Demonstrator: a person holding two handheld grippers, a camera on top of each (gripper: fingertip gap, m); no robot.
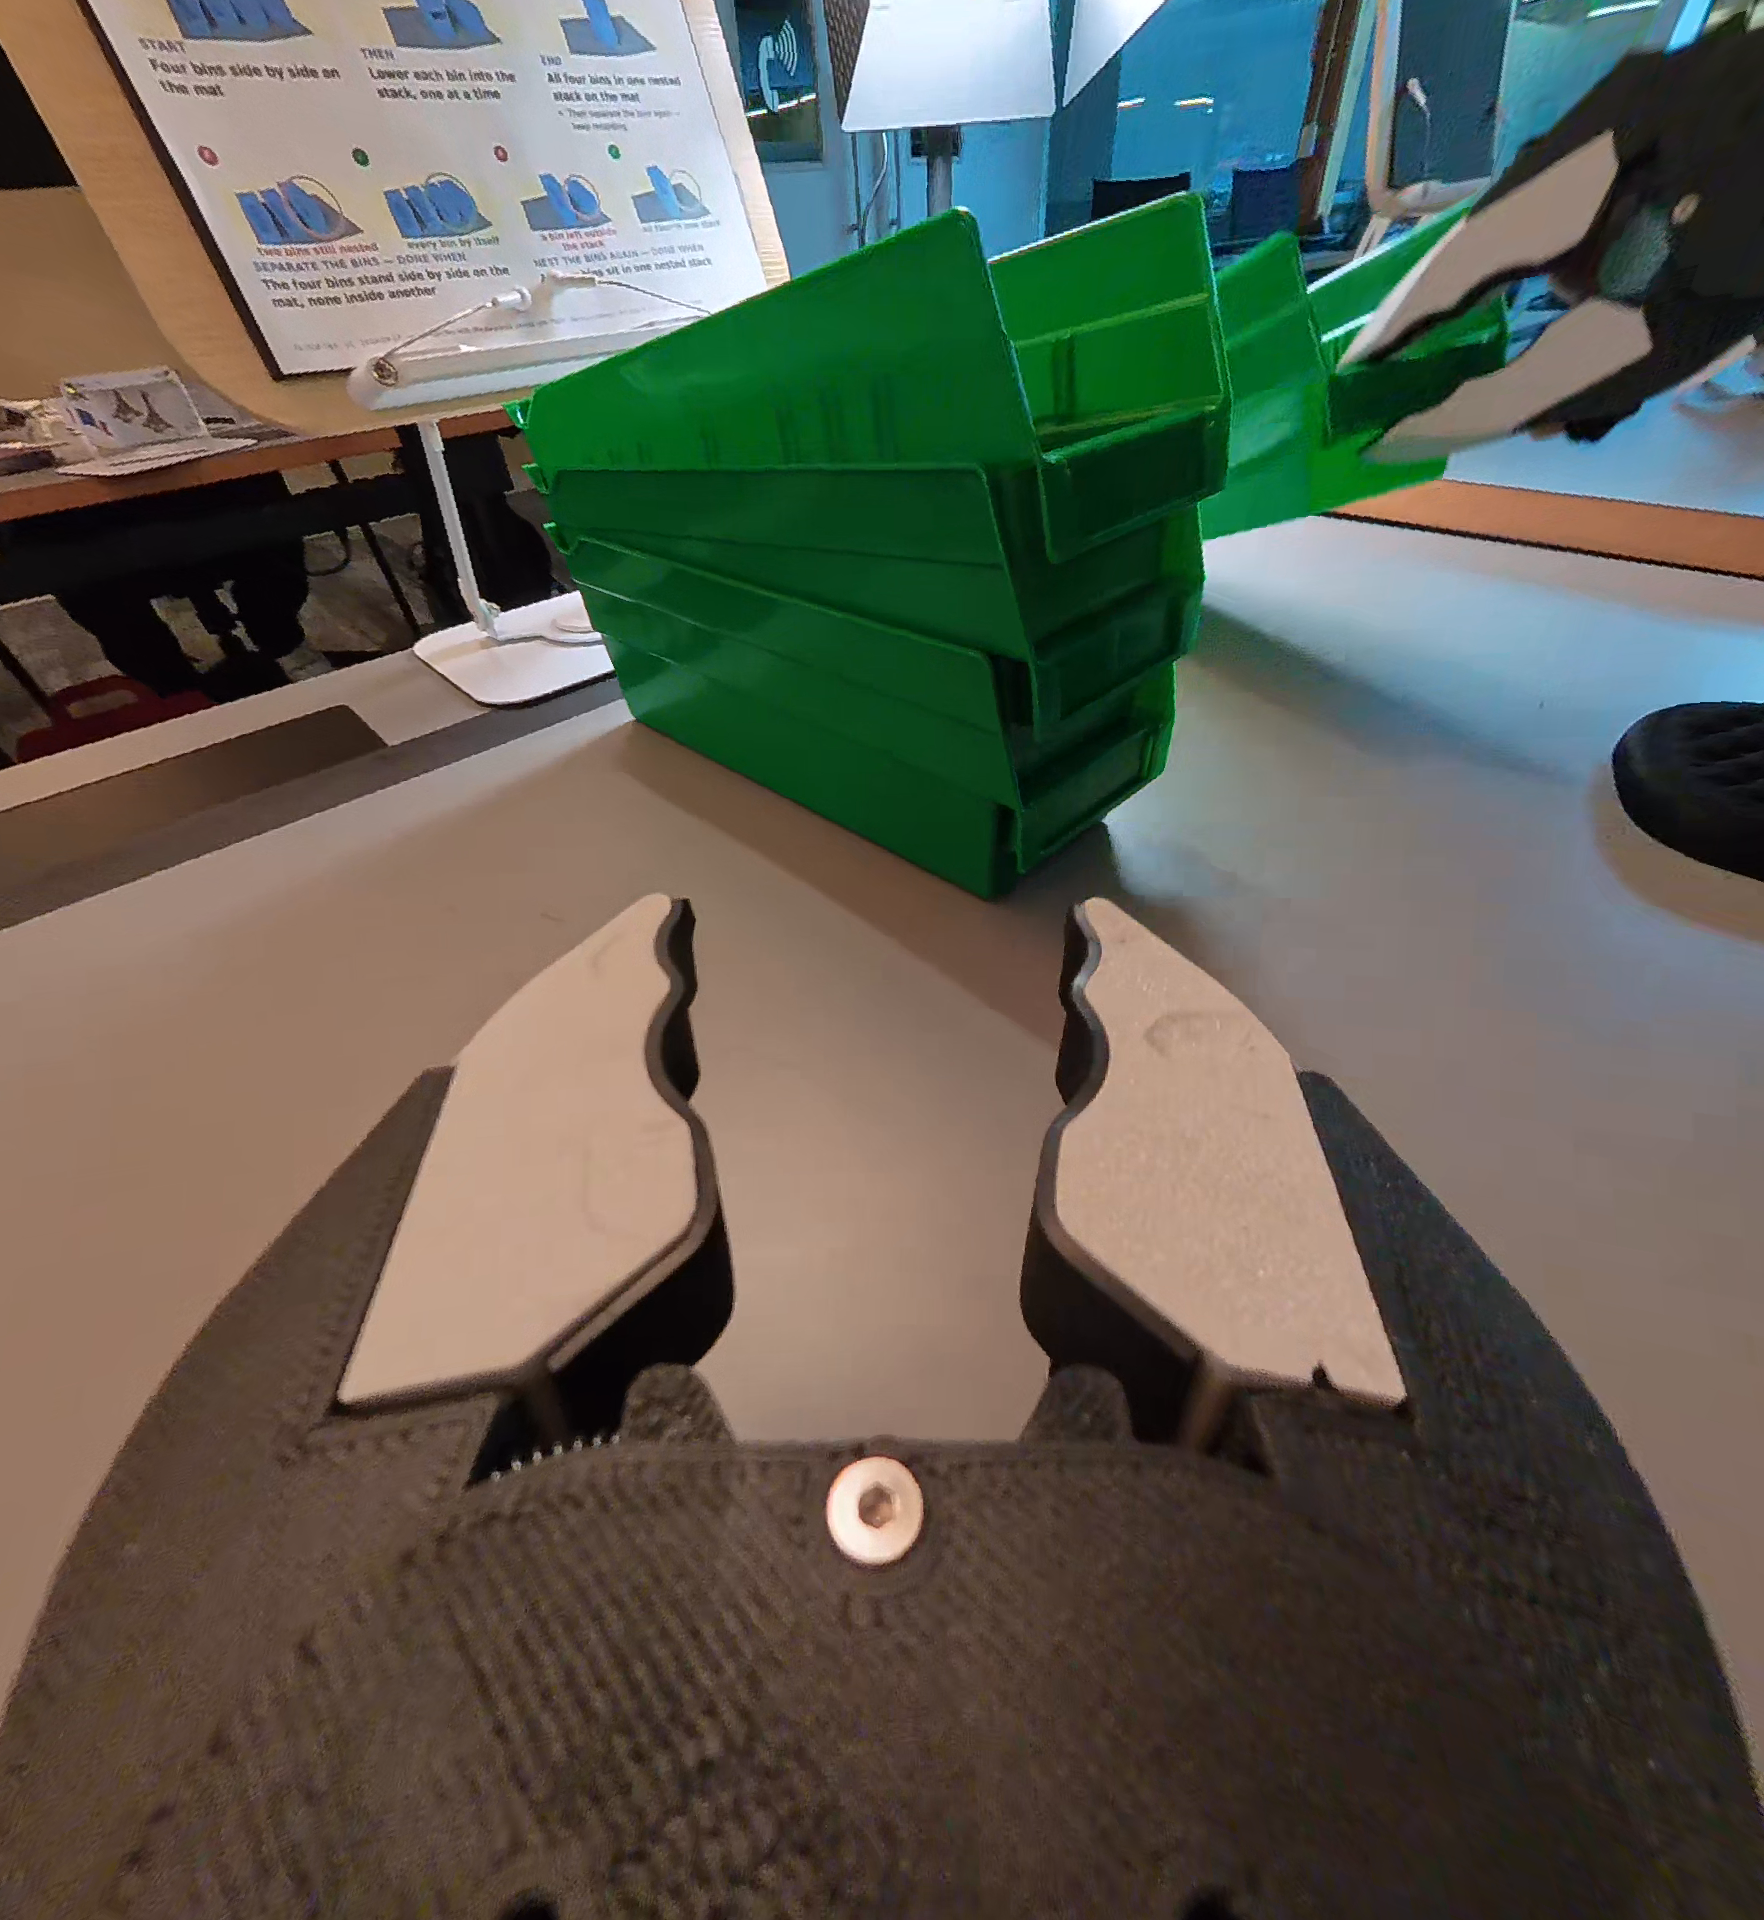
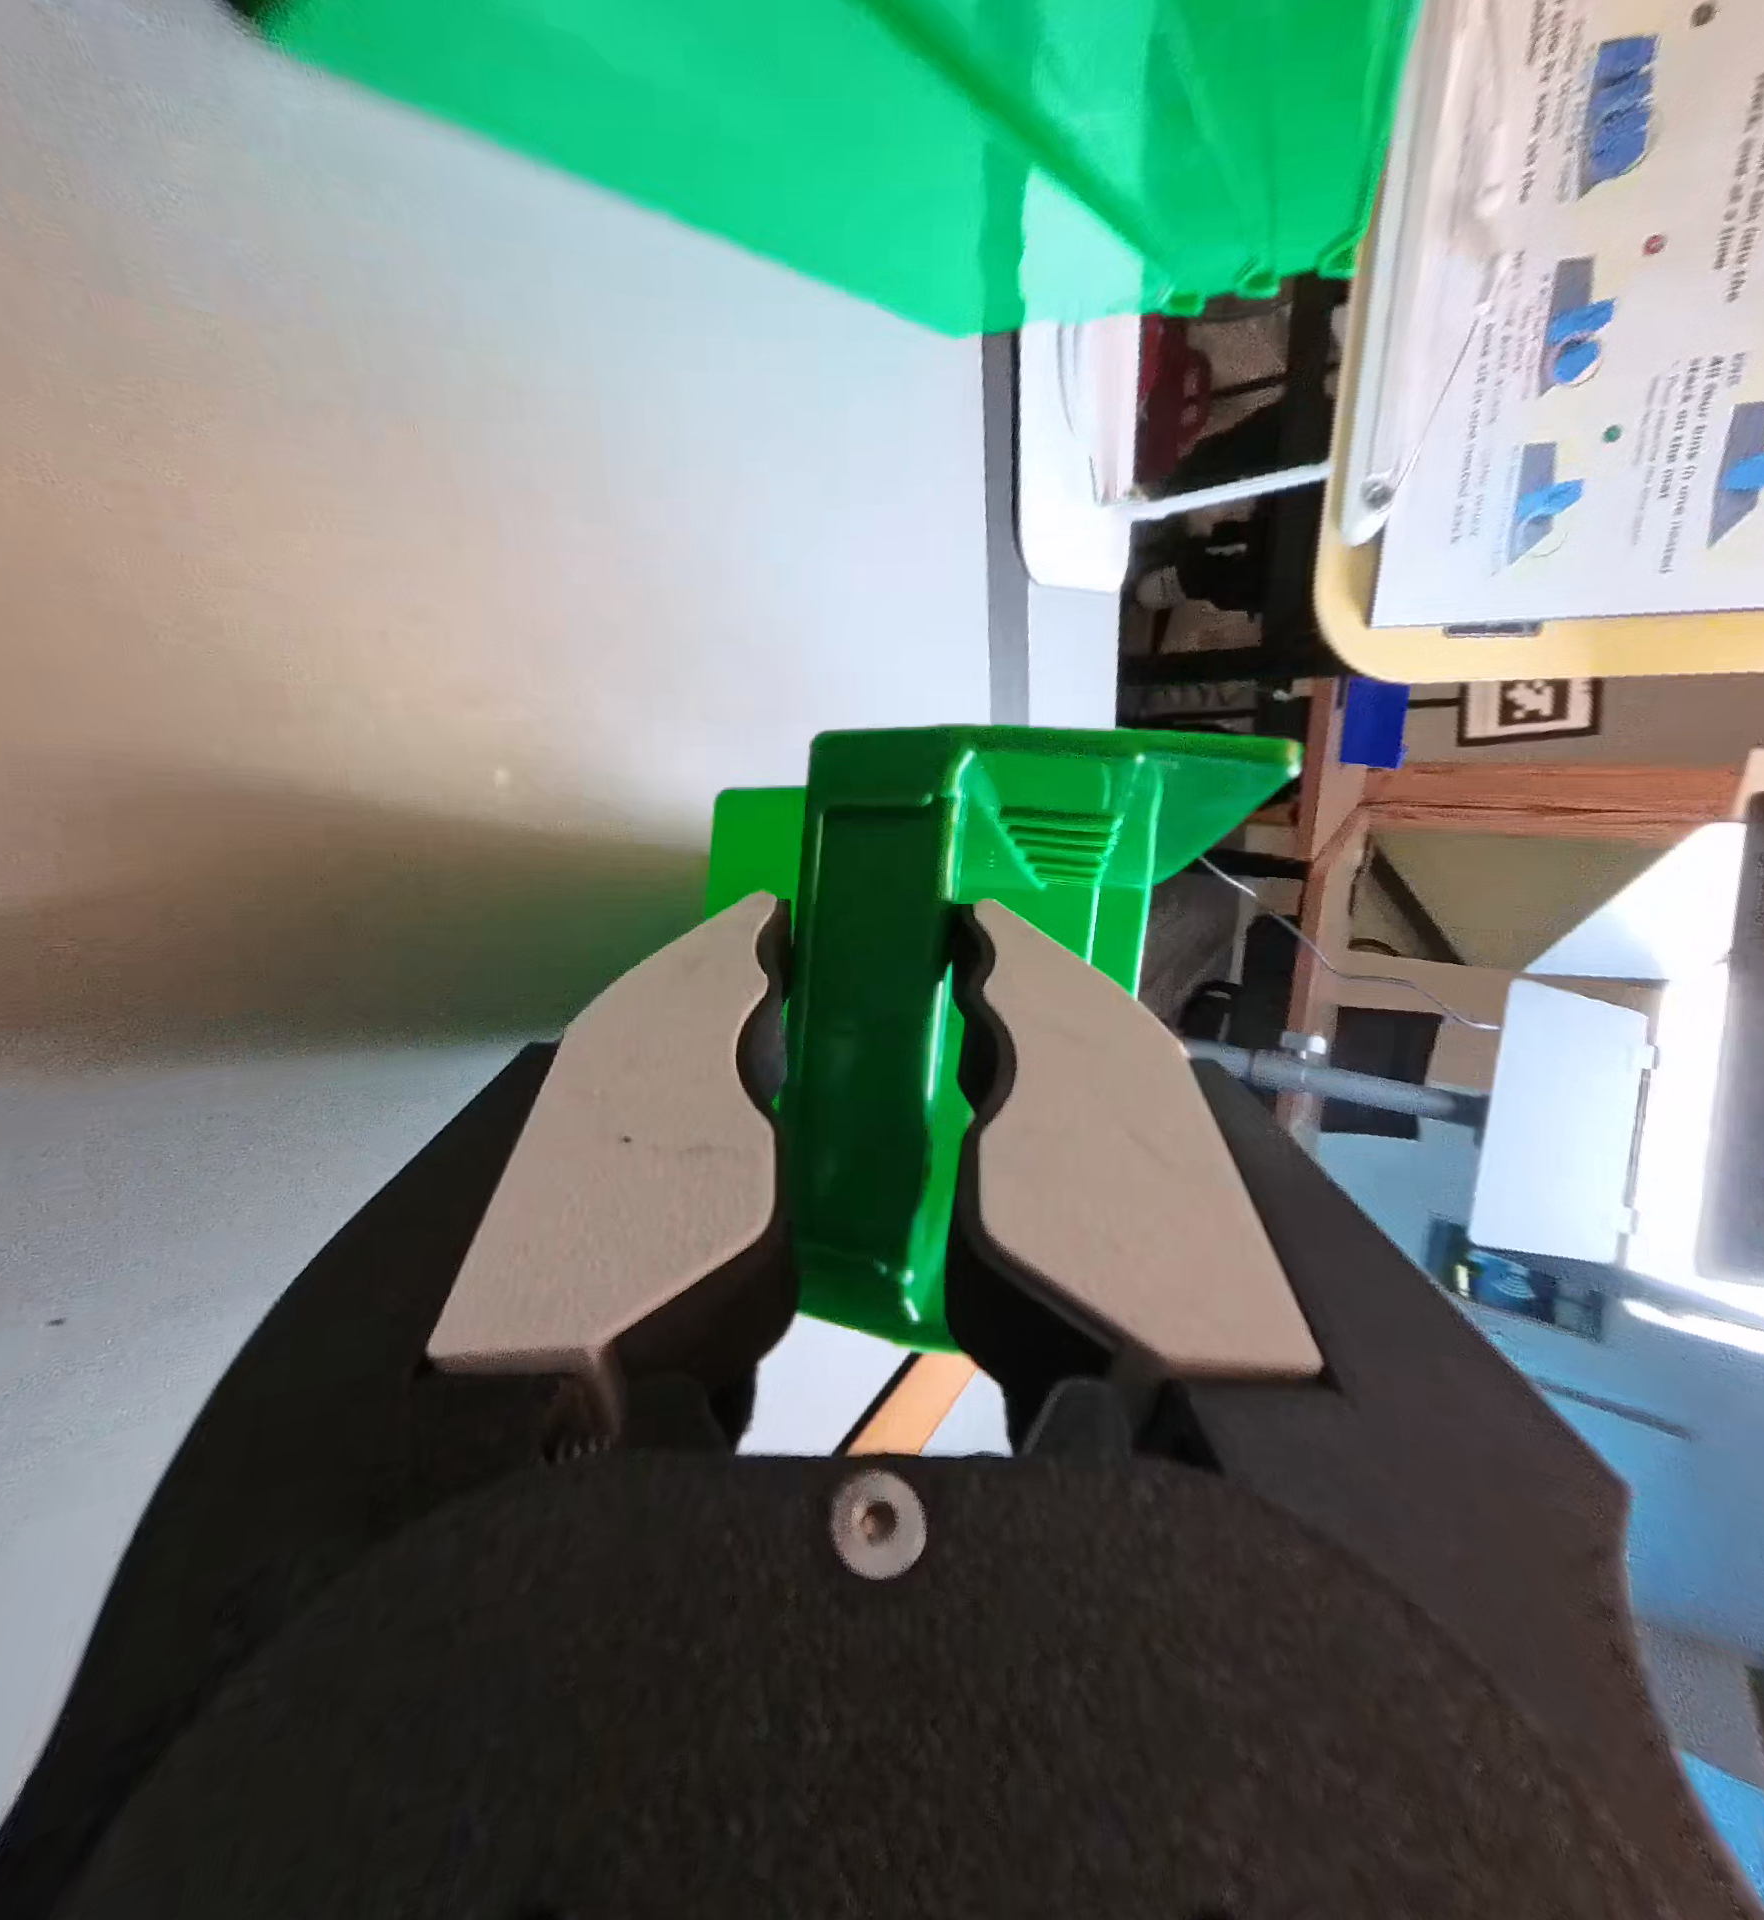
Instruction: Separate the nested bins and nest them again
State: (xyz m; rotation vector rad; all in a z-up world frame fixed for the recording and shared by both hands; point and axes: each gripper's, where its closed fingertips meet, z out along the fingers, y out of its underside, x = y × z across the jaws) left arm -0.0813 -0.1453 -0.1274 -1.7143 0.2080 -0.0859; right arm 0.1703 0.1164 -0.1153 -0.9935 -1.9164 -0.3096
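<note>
Left wrist view: grey mat (image 1: 1480,727) fills the frame, landmark is the stack of green bins (image 1: 857,623) standing mid-mat, nested but skewed, top one tilted up. Behind the stack, a separate green bin (image 1: 1273,416) held off the mat at its rim by the right gripper (image 1: 1460,343), motion-blurred. Left of the stack and behind it: instruction poster (image 1: 421,156) with blue diagrams and printed text, on a white stand (image 1: 514,655). Right of the stack: black ribbed pad (image 1: 1740,800) on the mat. In front of the stack: left gripper (image 1: 878,997), fingers spread, nothing between them, path to the stack clear.

Right wrist view, rolled sideways: right gripper (image 2: 867,987) clenched on the green bin (image 2: 878,1091) wall; stack blurred above it. No brand marks legible on the bins.
</note>
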